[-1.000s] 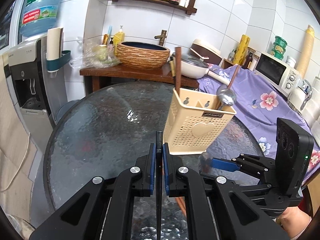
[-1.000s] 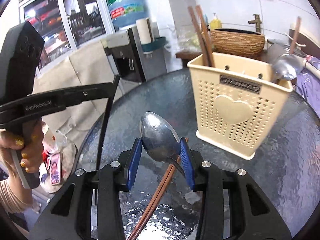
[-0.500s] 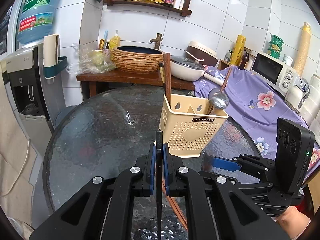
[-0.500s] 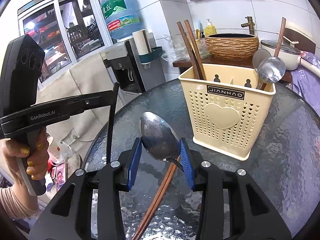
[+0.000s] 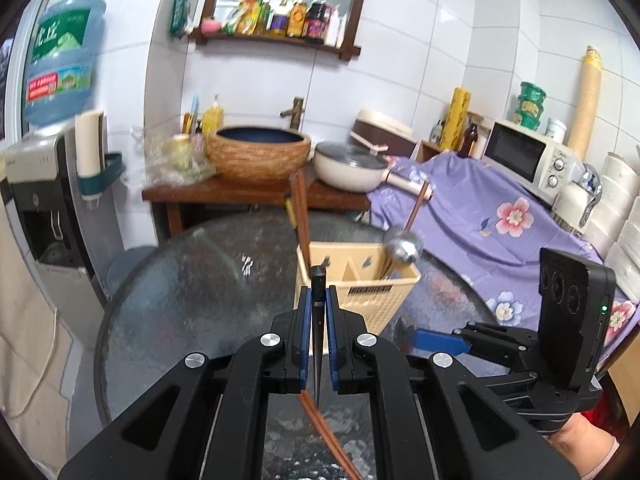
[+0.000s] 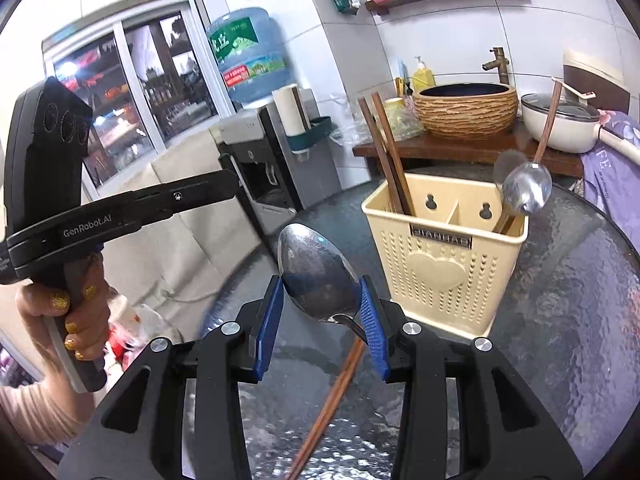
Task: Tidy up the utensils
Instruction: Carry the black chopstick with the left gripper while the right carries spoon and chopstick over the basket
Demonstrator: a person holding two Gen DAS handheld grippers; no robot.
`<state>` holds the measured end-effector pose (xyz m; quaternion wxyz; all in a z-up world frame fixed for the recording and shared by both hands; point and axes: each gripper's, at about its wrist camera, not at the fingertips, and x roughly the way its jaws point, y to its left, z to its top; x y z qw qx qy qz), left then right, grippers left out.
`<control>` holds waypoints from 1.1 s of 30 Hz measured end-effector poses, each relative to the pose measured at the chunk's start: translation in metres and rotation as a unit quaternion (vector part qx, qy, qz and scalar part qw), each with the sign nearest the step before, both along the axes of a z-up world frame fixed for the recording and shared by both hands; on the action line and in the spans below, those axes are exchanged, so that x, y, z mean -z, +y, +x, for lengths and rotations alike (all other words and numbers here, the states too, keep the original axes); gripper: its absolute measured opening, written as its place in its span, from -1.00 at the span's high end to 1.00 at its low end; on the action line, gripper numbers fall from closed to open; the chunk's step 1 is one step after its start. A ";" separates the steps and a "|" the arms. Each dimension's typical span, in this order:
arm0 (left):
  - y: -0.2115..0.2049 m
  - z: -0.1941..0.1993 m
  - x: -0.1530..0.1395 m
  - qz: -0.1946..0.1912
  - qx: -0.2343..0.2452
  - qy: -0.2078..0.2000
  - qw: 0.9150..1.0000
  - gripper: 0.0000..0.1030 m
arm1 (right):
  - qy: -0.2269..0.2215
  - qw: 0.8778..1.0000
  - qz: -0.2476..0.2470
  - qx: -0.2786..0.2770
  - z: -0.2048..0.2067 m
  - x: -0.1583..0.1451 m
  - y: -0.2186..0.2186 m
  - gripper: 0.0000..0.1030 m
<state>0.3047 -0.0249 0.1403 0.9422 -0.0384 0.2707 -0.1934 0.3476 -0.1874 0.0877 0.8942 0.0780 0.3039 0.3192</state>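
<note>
Right now the left gripper (image 5: 318, 316) has its blue pads pressed tight on a thin black stick-like utensil (image 5: 319, 280) that stands upright between them, while the right gripper (image 6: 324, 312) is partly open around the bowl of a shiny metal spoon (image 6: 314, 272), both pads touching the bowl's edges. Ahead of both grippers, slightly to the right, the cream perforated plastic utensil caddy (image 6: 444, 264) stands on the round dark glass table (image 6: 568, 320), with two brown wooden chopsticks (image 6: 384, 156) in its left compartment and a wooden-handled metal ladle (image 6: 524, 190) in its right. Below the right gripper's fingers a pair of brown chopsticks (image 6: 332, 396) lies on the glass.
</note>
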 end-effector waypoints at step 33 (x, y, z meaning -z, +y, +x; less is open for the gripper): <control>-0.047 0.101 -0.088 -0.021 -0.037 -0.025 0.999 0.87 | 0.002 0.988 0.099 0.114 0.102 -0.066 -0.059 0.24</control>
